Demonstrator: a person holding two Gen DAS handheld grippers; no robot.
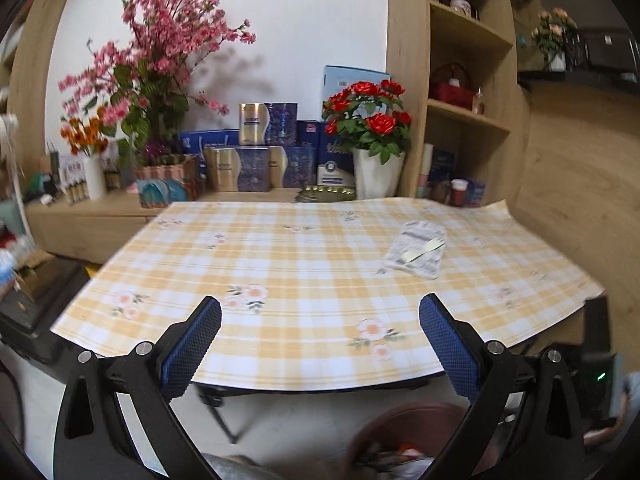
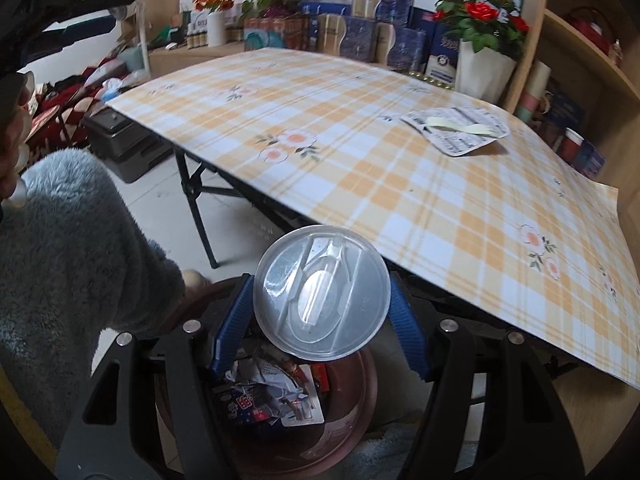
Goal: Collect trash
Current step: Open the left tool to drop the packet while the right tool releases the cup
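My right gripper (image 2: 322, 312) is shut on a round clear plastic lid (image 2: 322, 294), held by its edges just off the table's near edge and above a brown bin (image 2: 360, 400) with wrappers and paper inside. A crumpled printed wrapper (image 2: 460, 130) with a pale strip on it lies on the checked tablecloth at the far right; the left wrist view shows this wrapper (image 1: 418, 250) too. My left gripper (image 1: 320, 316) is open and empty over the table's near edge, its blue fingertips (image 1: 208, 314) wide apart. The brown bin (image 1: 404, 428) shows below it.
The yellow checked tablecloth (image 1: 280, 256) covers a folding table. Behind it a wooden ledge holds blue boxes (image 1: 252, 168), a white pot of red roses (image 1: 376, 172) and pink blossoms (image 1: 168, 40). Shelves (image 1: 468, 112) stand at right. A person's fluffy grey sleeve (image 2: 68, 248) is at left.
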